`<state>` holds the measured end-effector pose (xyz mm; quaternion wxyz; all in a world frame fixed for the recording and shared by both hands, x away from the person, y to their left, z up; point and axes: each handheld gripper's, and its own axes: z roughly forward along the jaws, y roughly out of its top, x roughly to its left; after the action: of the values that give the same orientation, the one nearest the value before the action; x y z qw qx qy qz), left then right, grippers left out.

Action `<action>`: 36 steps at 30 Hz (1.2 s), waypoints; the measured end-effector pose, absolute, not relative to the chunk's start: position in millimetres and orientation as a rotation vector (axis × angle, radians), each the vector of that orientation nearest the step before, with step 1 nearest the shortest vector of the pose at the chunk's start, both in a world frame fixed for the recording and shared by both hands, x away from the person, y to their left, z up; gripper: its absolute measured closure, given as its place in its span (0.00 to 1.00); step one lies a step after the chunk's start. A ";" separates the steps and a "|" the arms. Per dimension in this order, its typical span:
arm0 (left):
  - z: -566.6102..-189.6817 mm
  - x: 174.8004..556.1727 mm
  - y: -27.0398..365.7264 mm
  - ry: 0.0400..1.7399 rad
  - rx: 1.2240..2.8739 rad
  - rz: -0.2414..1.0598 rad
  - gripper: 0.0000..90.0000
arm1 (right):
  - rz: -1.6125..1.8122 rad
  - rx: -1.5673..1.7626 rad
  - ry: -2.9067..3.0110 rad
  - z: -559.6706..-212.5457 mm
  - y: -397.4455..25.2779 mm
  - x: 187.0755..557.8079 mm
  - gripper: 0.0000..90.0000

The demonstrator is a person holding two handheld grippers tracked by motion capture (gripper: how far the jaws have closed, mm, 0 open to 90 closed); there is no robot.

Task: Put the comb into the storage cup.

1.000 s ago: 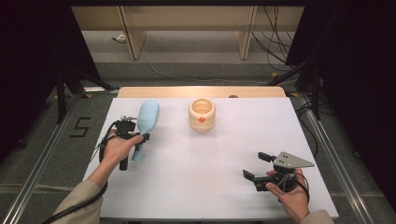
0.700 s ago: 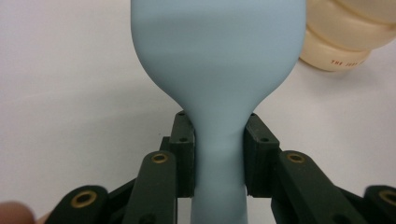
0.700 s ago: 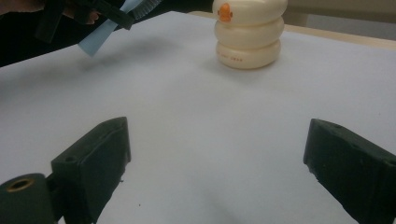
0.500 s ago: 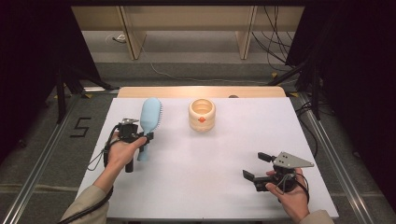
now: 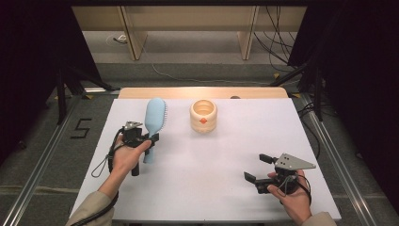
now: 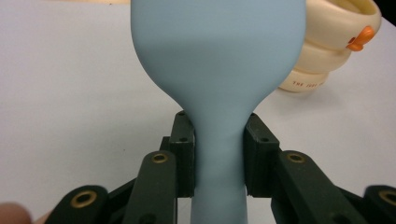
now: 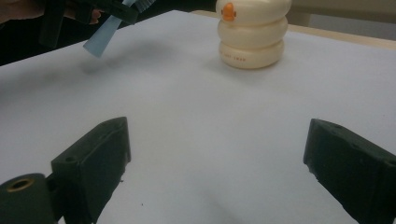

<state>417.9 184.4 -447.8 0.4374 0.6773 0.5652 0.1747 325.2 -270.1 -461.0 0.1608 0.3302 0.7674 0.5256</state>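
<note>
A light blue hairbrush (image 5: 155, 117) is held off the white table (image 5: 202, 188) at the left, bristles facing right. My left gripper (image 5: 146, 139) is shut on its handle; in the left gripper view the two black jaws press the narrow neck of the hairbrush (image 6: 219, 70) from both sides at my left gripper (image 6: 218, 154). A cream ribbed cup (image 5: 203, 116) with an orange mark stands at the back centre, also the cup (image 6: 327, 51) and the cup (image 7: 252, 32). My right gripper (image 5: 258, 167) rests open near the front right, nothing between its jaws (image 7: 219, 158). The brush handle (image 7: 105, 35) hangs above its shadow.
A wooden strip (image 5: 202, 92) runs along the table's far edge. Metal rails (image 5: 329, 146) flank the table on both sides. Bare white surface lies between the two grippers and in front of the cup.
My left gripper has carried the hairbrush a little to the right and away from the person. The right gripper has stayed where it was, still open.
</note>
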 end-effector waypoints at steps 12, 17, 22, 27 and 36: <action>-436.6 409.1 178.8 1.336 1.647 0.460 0.77 | 1.505 0.937 2.196 -460.9 -269.3 325.3 0.09; -433.4 406.4 175.1 1.314 1.637 0.458 0.77 | 1.507 0.939 2.196 -460.8 -269.0 325.2 0.09; -431.2 404.2 172.0 1.299 1.633 0.467 0.77 | 1.510 0.938 2.195 -460.7 -268.3 325.2 0.09; -431.1 403.2 169.3 1.289 1.638 0.467 0.77 | 1.513 0.940 2.195 -460.5 -267.5 325.1 0.09; -429.8 401.5 166.2 1.272 1.633 0.471 0.77 | 1.518 0.943 2.193 -460.2 -267.1 325.1 0.09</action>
<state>401.5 166.2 -429.8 0.4874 0.6717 0.5232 0.1938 325.1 -267.1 -460.2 0.1558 0.3293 0.7658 0.5299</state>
